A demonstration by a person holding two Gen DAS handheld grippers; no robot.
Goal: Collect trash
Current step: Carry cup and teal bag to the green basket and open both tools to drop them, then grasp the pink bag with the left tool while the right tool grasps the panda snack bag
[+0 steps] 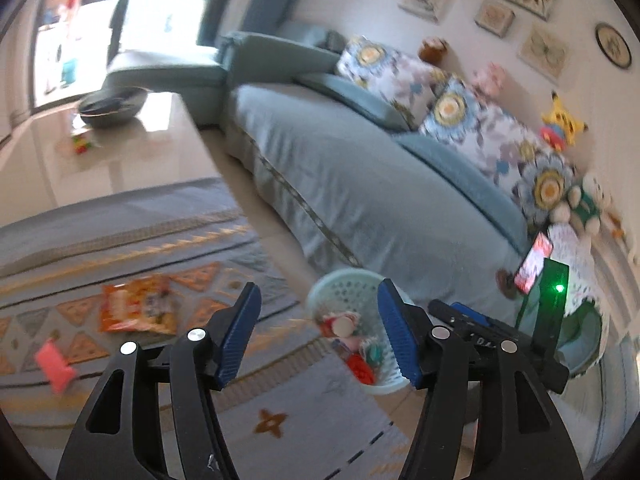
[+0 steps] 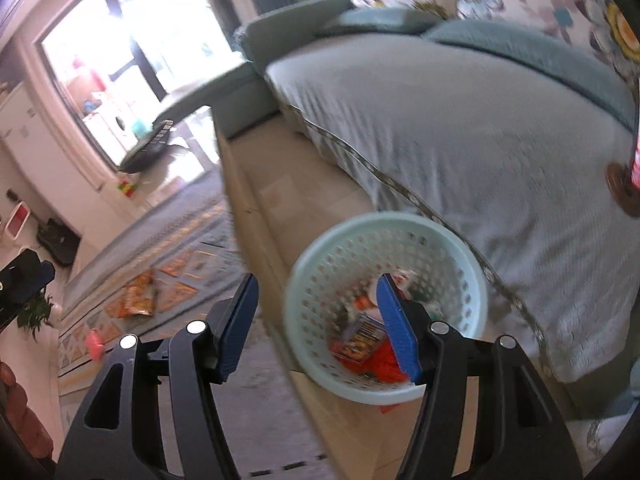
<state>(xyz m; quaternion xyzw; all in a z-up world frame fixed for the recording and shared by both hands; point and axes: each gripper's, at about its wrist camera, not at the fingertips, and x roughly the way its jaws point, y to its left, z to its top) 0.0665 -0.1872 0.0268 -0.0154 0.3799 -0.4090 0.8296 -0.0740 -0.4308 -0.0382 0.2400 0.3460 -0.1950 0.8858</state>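
Note:
A pale green perforated basket (image 1: 340,280) stands on the floor beside the sofa, holding several wrappers (image 1: 360,364); in the right wrist view the basket (image 2: 452,256) sits just ahead with wrappers (image 2: 360,346) inside. My left gripper (image 1: 318,334) is open and empty, above the rug near the basket. My right gripper (image 2: 318,328) is open and empty, over the basket's near left rim. An orange snack bag (image 1: 138,308) and a pink piece (image 1: 54,364) lie on the rug; both show in the right wrist view, the bag (image 2: 136,298) and the pink piece (image 2: 95,342).
A grey-blue sofa (image 1: 360,184) with flowered cushions (image 1: 480,124) fills the right. A phone (image 1: 534,262) rests on it. The other gripper's body (image 1: 500,344) is at my right. A patterned rug (image 1: 200,264) covers the floor. A dark round object (image 1: 112,106) sits by the window.

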